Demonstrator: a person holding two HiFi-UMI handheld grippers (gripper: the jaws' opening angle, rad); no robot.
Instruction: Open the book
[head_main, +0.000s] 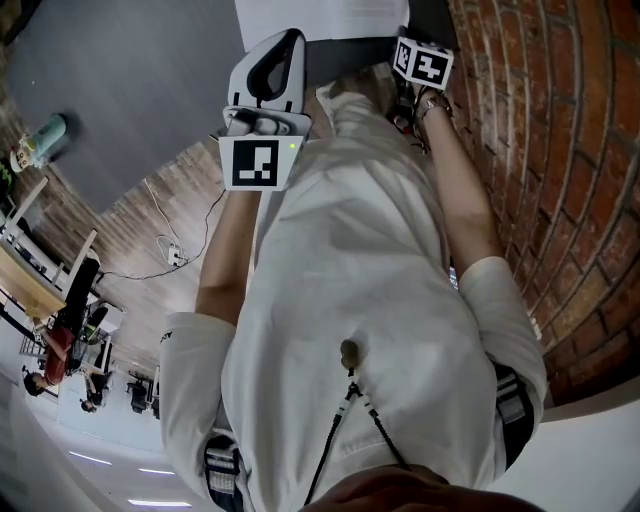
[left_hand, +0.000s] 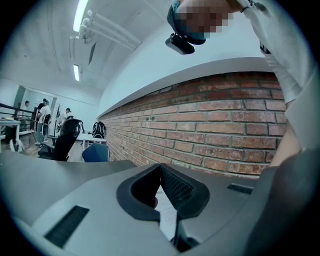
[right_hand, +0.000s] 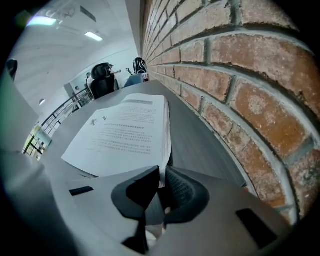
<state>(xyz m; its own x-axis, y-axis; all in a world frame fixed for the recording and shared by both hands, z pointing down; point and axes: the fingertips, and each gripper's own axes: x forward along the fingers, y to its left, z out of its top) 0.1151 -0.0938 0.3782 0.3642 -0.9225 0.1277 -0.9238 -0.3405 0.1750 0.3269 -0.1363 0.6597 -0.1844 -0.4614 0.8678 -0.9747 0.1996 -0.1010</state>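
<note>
White printed paper filled the middle of the right gripper view. The book (right_hand: 125, 135) lay flat on the grey table (right_hand: 200, 145), just beside the brick wall (right_hand: 240, 85), with its long axis running straight away from the tool and parallel to that wall. A sheet of text faced up, so I judged the book already open past its cover.

My right gripper (right_hand: 161, 174) angled down at the near end of the book's wall-side edge, clenched on the pages there with their edge pinched between its pads. My left gripper (left_hand: 160, 167) pointed almost level toward the wall. Its tips met, and a strip of printed page showed between the pads — I took that as a grasp on a raised page, though I could not tell how many sheets it held.

Both tools sat at the book's near end, the right one closer to the wall — as I judged it, turning the pages would mean swinging them across the long axis, away from the bricks.
</note>
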